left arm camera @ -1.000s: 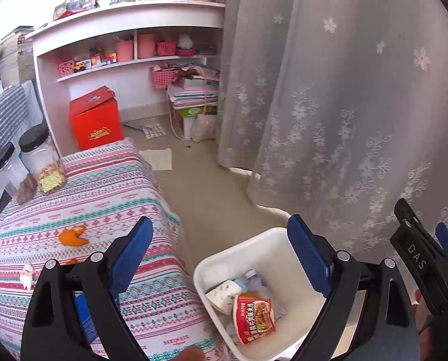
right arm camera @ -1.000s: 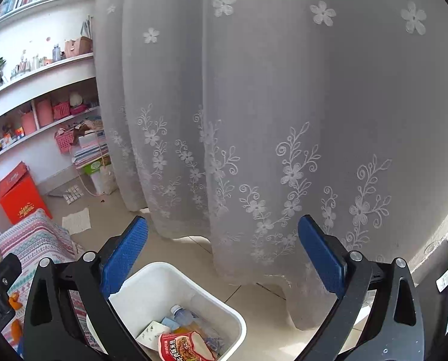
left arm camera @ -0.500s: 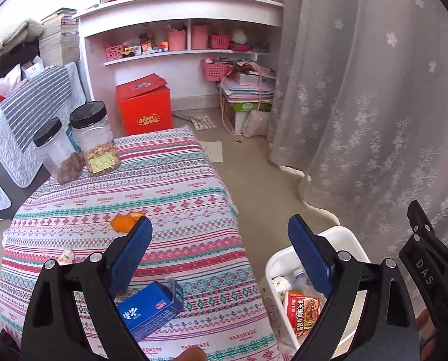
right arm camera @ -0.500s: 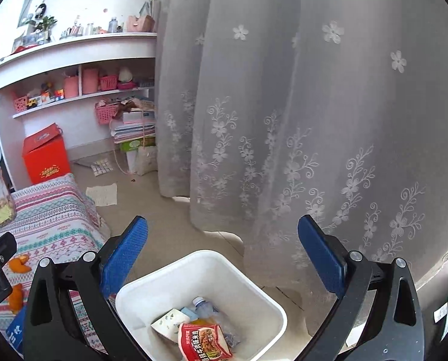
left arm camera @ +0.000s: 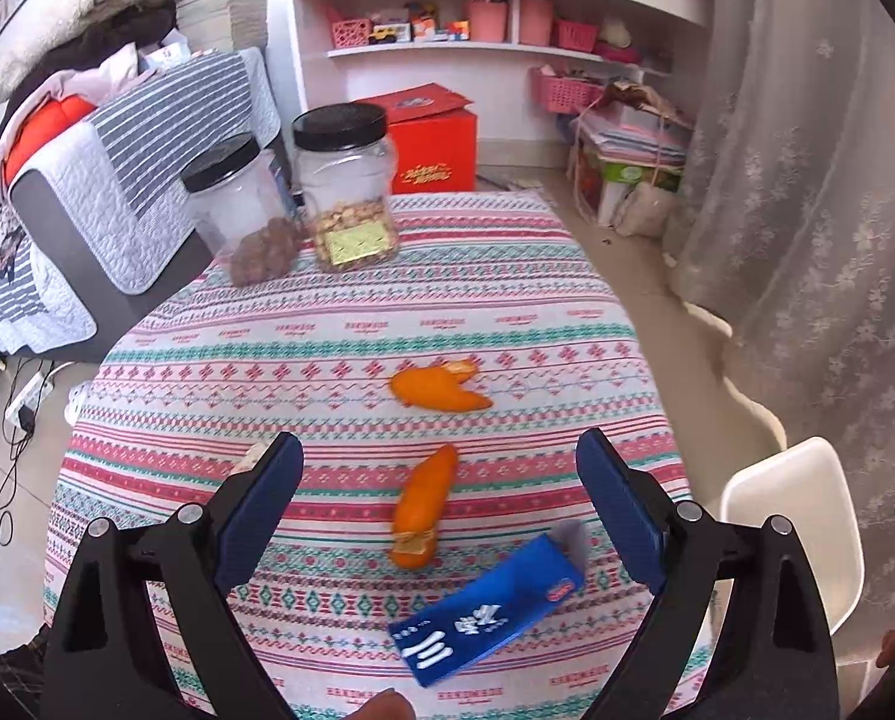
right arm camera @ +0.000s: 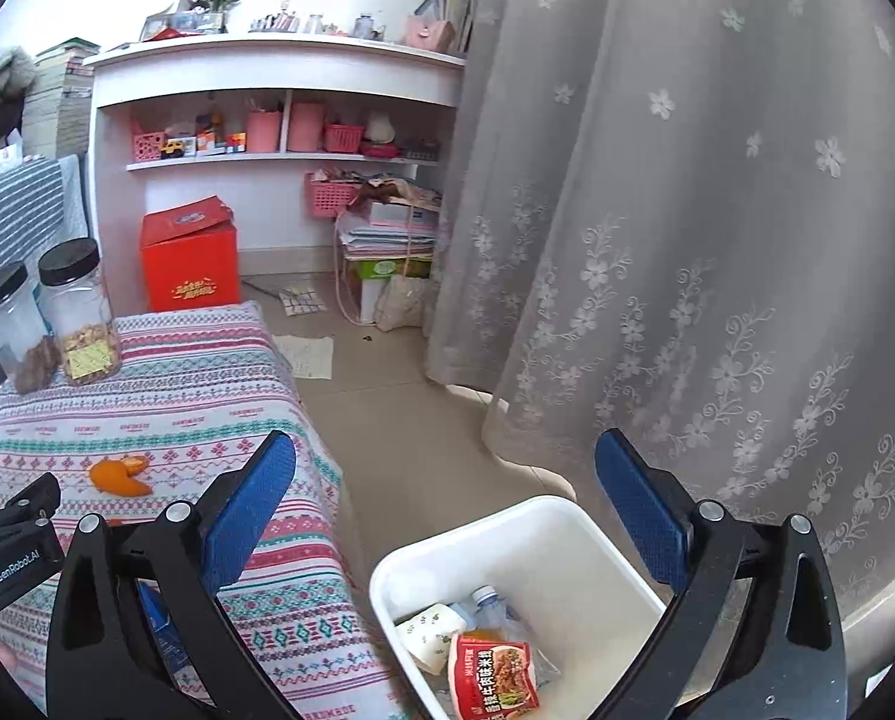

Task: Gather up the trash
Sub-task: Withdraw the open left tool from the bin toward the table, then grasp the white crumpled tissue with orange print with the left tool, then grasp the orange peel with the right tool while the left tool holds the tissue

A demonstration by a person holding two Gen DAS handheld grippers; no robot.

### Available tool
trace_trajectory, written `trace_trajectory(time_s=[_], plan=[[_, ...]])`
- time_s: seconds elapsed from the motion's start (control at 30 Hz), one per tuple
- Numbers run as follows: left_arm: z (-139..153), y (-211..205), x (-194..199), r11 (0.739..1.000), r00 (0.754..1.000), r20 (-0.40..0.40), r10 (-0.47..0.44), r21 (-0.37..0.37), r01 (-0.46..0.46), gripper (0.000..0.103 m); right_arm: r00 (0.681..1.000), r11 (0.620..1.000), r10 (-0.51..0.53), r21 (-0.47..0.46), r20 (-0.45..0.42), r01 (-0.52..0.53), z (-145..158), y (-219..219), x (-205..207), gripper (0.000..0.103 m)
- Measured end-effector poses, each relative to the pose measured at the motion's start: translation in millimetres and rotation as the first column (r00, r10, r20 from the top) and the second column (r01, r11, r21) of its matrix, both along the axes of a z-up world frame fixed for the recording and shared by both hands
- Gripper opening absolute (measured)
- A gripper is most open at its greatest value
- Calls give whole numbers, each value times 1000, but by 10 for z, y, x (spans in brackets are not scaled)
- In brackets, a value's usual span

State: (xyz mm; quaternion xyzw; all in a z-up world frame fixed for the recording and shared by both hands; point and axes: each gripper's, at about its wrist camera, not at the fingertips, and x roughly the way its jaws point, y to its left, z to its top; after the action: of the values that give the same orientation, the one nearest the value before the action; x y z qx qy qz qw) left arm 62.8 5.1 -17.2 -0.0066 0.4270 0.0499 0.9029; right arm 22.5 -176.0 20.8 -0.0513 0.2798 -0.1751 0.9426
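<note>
Left gripper (left arm camera: pixel 441 516) hovering over patterned surface (left arm camera: pixel 339 336), jaws spread wide, empty, framing orange peel (left arm camera: pixel 418 507) and blue carton (left arm camera: pixel 489 609). Right gripper (right arm camera: pixel 447 516) hanging released above white trash bin (right arm camera: pixel 507 516); only its view showing red snack packet (right arm camera: pixel 495 681) inside.

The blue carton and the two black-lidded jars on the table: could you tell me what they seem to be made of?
The blue carton looks like printed, lightly glossy paperboard: flat faces, crisp folded edges. The two jars look like clear plastic with matte black screw lids, since the contents show through the walls; glass cannot be ruled out.
</note>
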Motion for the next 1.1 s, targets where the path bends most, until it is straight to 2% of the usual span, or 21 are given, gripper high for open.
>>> trace_trajectory(time_s=[0.17,0.33,0.53,0.6,0.67,0.7,0.77,0.8,0.83,0.87,1.0,1.1], plan=[[-256,494,121,996,994,-70,84,28,-82,90,997,997,70,-15,-33,-71,-69,346,116,96],[-561,921,216,989,976,-161,145,37,-141,90,988,989,139,-33,-72,-141,-153,680,211,96],[-888,1199,356,992,961,-246,123,17,-123,89,970,982,183,-19,-162,-189,-309,896,387,96],[-967,1235,384,993,957,-267,116,2,-120,85,960,980,194,-8,-203,-200,-386,929,446,96],[-1046,1257,414,994,951,-293,99,-15,-108,76,947,976,210,1,-242,-216,-459,974,510,96],[-1092,1265,430,995,947,-309,89,-22,-101,73,938,974,222,6,-265,-228,-493,999,547,96],[-1190,1288,459,995,935,-348,71,-39,-90,57,921,967,245,12,-303,-254,-555,1061,607,96],[-1236,1299,465,995,928,-367,66,-46,-90,52,912,964,257,12,-319,-267,-583,1094,634,96],[-1229,1299,459,995,932,-357,66,-43,-86,47,901,959,273,16,-337,-284,-609,1133,663,96],[-1211,1294,453,996,935,-349,63,-33,-79,31,888,952,293,24,-355,-305,-629,1174,687,96],[-1110,1343,422,991,939,-342,30,-114,-74,31,816,906,399,43,-418,-421,-697,1390,813,96],[-889,1410,373,982,955,-294,30,-172,-84,31,738,849,483,46,-471,-526,-753,1553,954,96]])
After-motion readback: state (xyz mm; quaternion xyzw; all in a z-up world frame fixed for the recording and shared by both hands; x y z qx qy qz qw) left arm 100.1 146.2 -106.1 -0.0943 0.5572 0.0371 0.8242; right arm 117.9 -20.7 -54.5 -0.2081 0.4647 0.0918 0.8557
